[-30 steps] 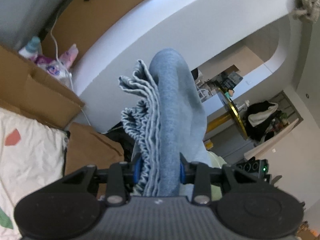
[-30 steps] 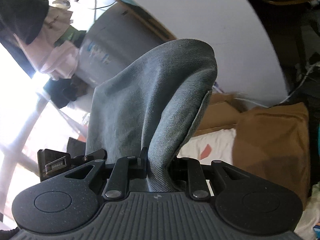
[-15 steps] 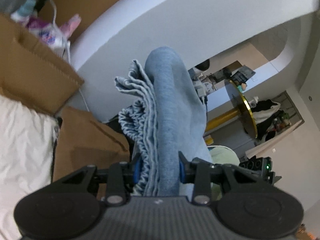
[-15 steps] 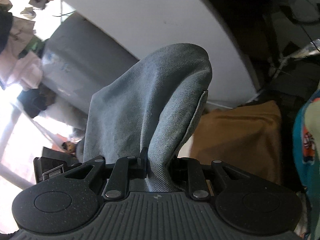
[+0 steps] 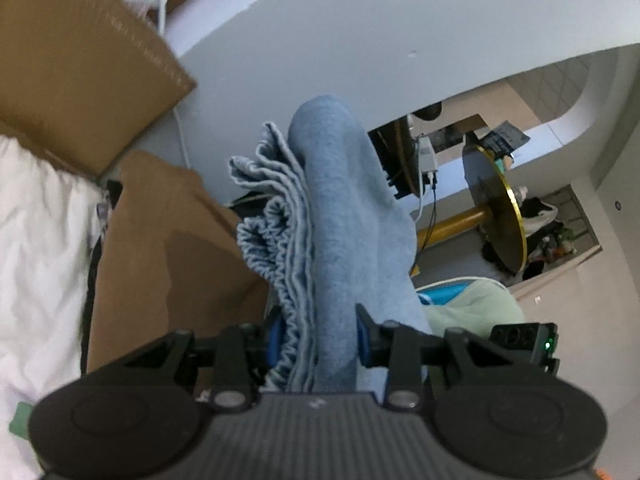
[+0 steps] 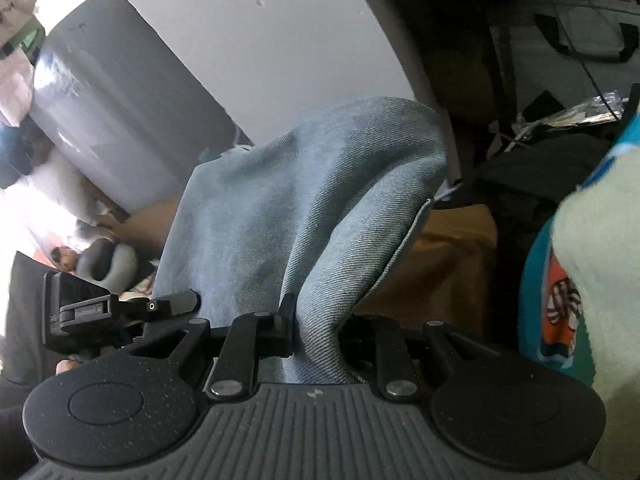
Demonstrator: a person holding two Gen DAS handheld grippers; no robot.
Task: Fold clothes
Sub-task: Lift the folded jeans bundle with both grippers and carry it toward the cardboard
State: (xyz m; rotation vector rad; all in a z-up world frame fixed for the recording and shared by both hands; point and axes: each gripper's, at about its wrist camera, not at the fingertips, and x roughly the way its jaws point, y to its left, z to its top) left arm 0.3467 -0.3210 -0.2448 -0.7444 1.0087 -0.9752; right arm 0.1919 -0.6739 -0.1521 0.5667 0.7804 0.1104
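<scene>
Left wrist view: the left tool (image 5: 316, 340) is clamped on a bunched, gathered edge of the light-blue garment (image 5: 336, 216), which rises from the blue pads toward 12 o'clock. Right wrist view: the right tool (image 6: 316, 332) is clamped on a smoother fold of the same denim-like garment (image 6: 304, 208), which drapes toward 10 o'clock. The cloth hangs between the two tools, off any surface; no finished fold is visible, so the task is judged early, with laying flat and folding left. Edges and room: in the left view a cardboard box (image 5: 80, 68) stands at 10 o'clock, white bedding (image 5: 40, 248) at 9 o'clock and a brown surface (image 5: 168, 240) just beside the tool. A pale green and teal cloth (image 6: 592, 256) crowds the right view at 3 o'clock. No worktop is identifiable; the white wall (image 5: 380, 32) at 12 o'clock bounds forward movement.
</scene>
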